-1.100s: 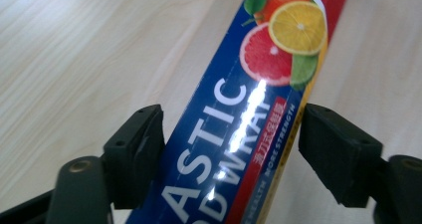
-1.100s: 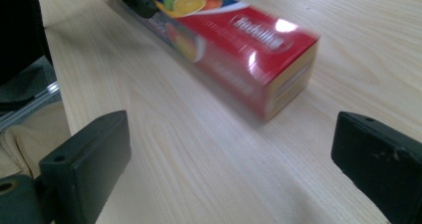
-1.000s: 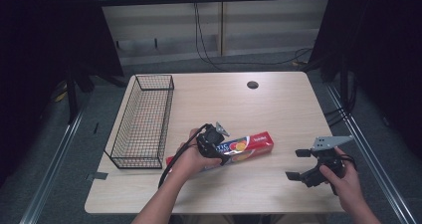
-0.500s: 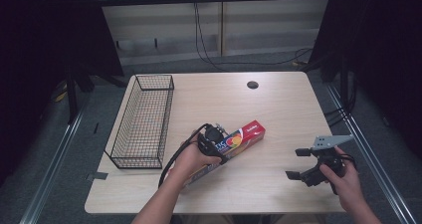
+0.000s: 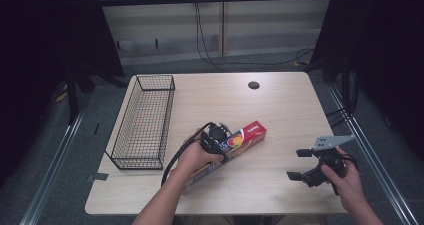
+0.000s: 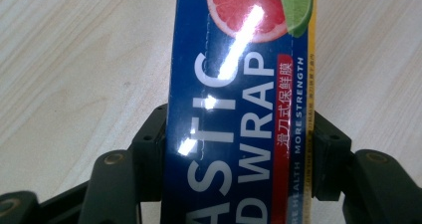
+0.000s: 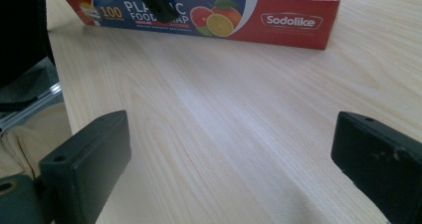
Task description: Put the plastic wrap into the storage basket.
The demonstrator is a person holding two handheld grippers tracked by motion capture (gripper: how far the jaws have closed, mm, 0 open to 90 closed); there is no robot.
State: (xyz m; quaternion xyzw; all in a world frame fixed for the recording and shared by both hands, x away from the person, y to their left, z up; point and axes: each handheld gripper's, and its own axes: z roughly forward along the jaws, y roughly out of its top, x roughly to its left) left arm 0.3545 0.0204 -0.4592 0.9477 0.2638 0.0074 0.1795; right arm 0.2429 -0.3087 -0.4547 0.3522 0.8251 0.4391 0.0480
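High view, left gripper: the left gripper (image 5: 216, 139) is clamped across a long box of plastic wrap (image 5: 239, 140), near the middle of the table (image 5: 280, 110) and a little toward its front edge.
Left gripper view, grip: both black jaws press the box's long side faces, with the blue printed top between them; the hold sits partway along the box, not at its centre as far as I can judge.
Box position: it lies slantwise, its red end pointing toward the back right and its other end under the person's left hand (image 5: 192, 157); whether it is fully lifted or rests on the table, I cannot tell.
Right gripper: the right gripper (image 5: 302, 164) hangs near the front right corner with its jaws wide apart and nothing between them; bare wood shows between them in the right gripper view, with the box (image 7: 209, 10) beyond.
Risk, swing: a long box held off-centre may pivot in the jaws and droop at the free end.
Risk, crush: it is thin card, so a hard squeeze could dent the sides.
Risk, slip: the glossy print looks slick.
Surroundings: a wire basket (image 5: 145, 120) stands along the left edge, and a dark round hole (image 5: 253, 85) sits near the back edge.
Obstruction: the basket's near wall would catch the box's end if carried over low.
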